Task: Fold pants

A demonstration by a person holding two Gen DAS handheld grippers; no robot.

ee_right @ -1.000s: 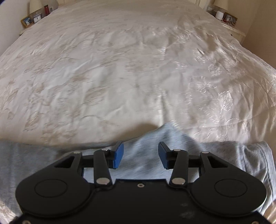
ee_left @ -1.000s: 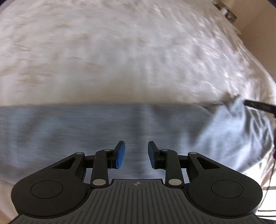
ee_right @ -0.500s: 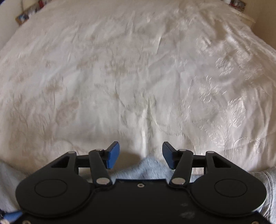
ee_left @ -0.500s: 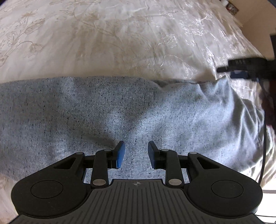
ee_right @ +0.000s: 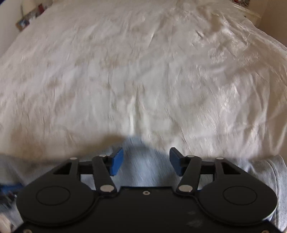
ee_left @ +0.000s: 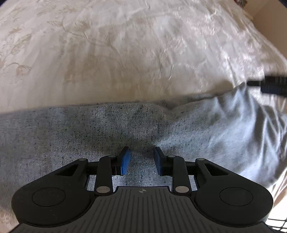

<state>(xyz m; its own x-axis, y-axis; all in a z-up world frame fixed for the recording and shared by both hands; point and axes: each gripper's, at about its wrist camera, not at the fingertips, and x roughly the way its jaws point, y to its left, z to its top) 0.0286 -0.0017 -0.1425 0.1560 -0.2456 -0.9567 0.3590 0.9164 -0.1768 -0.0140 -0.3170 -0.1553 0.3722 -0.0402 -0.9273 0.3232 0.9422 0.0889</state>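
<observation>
Grey speckled pants (ee_left: 89, 132) lie in a flat band across the near part of the bed, bunched and creased at the right end (ee_left: 251, 125). My left gripper (ee_left: 141, 159) is open and empty just above the pants' middle. In the right wrist view the pants (ee_right: 143, 161) show as a grey hump between and under my right gripper (ee_right: 146, 161), which is open and empty. The right gripper also shows in the left wrist view as a dark shape (ee_left: 272, 86) at the pants' far right corner.
A cream embroidered bedspread (ee_right: 143, 71) covers the bed beyond the pants. A nightstand with framed pictures (ee_right: 26, 18) stands at the far left, another nightstand (ee_right: 249, 10) at the far right beside a beige wall.
The left gripper has shifted back, so less of the pants fills its view. The right gripper has moved back towards the pants' far edge, and the grey hump shows between its fingers again. Both stay open.
</observation>
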